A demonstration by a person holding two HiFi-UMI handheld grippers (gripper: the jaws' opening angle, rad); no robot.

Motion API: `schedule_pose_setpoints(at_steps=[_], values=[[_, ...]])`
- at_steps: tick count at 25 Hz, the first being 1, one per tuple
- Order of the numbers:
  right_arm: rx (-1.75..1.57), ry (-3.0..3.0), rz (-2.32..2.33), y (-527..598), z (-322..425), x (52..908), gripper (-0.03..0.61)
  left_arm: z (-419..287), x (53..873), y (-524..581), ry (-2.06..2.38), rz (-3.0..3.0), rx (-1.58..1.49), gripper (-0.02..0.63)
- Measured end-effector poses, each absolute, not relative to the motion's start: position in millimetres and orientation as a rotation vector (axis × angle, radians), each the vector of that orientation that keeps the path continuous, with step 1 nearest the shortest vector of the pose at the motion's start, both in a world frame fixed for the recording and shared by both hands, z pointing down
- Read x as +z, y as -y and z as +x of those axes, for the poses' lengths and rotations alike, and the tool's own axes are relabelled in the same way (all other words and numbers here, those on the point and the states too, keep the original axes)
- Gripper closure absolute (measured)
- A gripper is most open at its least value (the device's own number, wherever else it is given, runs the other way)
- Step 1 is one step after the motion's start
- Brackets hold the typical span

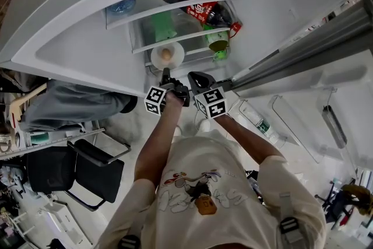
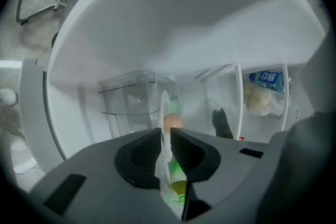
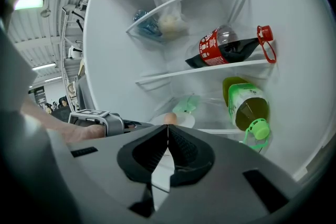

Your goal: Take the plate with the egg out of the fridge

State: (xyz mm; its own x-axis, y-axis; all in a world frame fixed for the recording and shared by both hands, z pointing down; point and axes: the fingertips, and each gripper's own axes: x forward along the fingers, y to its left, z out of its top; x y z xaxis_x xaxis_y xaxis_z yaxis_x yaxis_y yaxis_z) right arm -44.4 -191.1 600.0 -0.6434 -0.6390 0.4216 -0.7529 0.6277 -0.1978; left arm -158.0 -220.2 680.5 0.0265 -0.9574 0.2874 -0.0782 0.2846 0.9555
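Plate (image 1: 156, 59) with the egg (image 1: 166, 55) is still in the fridge (image 1: 81, 44), left of the green bottle (image 1: 218, 42). Left claw (image 2: 165, 136) pinches its rim, ready to pull; right claw (image 3: 167, 131) is clenched, empty.

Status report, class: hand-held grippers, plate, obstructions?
Left hand-held gripper shut on plate rim. Right hand-held gripper shut, empty. Egg on plate, inside fridge. Green bottle nearby, apart.

The plate's (image 2: 164, 102) near rim is hidden between the left gripper's (image 2: 165, 132) clamped jaws, and the blue label's (image 2: 266, 79) print is too blurred to read.
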Motion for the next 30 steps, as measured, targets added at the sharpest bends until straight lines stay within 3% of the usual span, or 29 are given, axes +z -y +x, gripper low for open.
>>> schedule_pose_setpoints(at_steps=[30], values=[[0.532,2.53,1.155,202.2,-42.9,597.9,0.571,-162.2,694.3,245.5,1.317,1.026,-0.929,0.579]])
